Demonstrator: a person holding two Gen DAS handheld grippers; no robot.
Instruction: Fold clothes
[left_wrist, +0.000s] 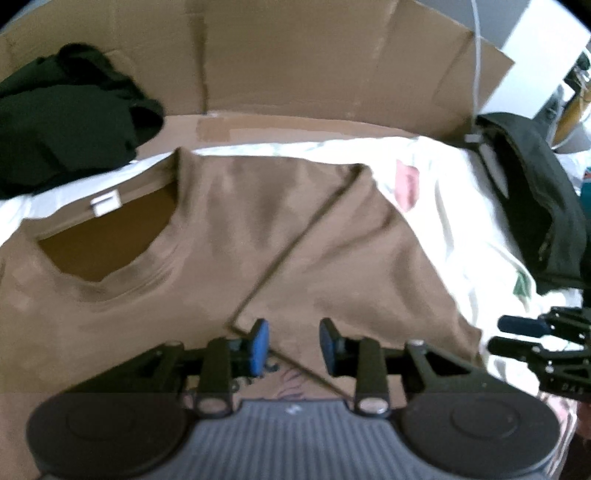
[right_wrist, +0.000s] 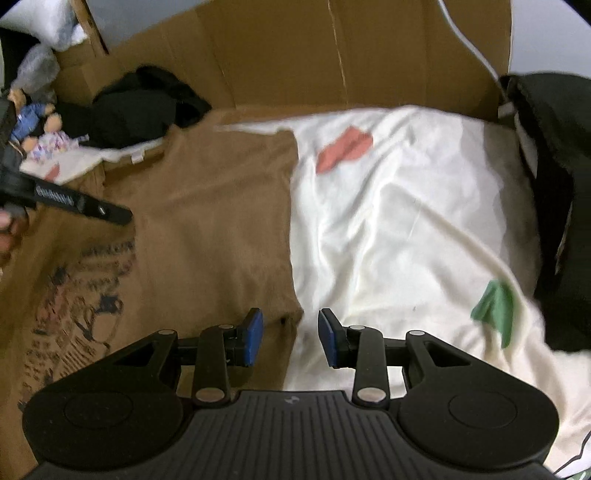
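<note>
The brown T-shirt lies spread on a white sheet that covers the bed, front side up, with its neck opening and a small white label toward the far edge by the cardboard wall. One sleeve is already turned in over the chest and makes a slanted edge across the cloth.

The left gripper hangs just over this folded sleeve edge. Its jaws stand partly apart and no cloth is between the blue pads, so it holds nothing. The right gripper is over the side edge of the shirt, where the brown cloth meets the sheet. Its jaws are also partly apart and empty.

Several things could go wrong from here. The right gripper could pinch the sheet together with the shirt, because both lie flat against each other at that edge; a pull would then drag the sheet and wrinkle the whole layout. The left gripper could catch only the top layer of the sleeve, and the fold would open again. If both pull at different speeds, the fold line would probably come out crooked.

A dark pile of clothes lies in the far left corner, and a black bag lies along the right edge, both near enough that a wide swing of the cloth might brush them.
</note>
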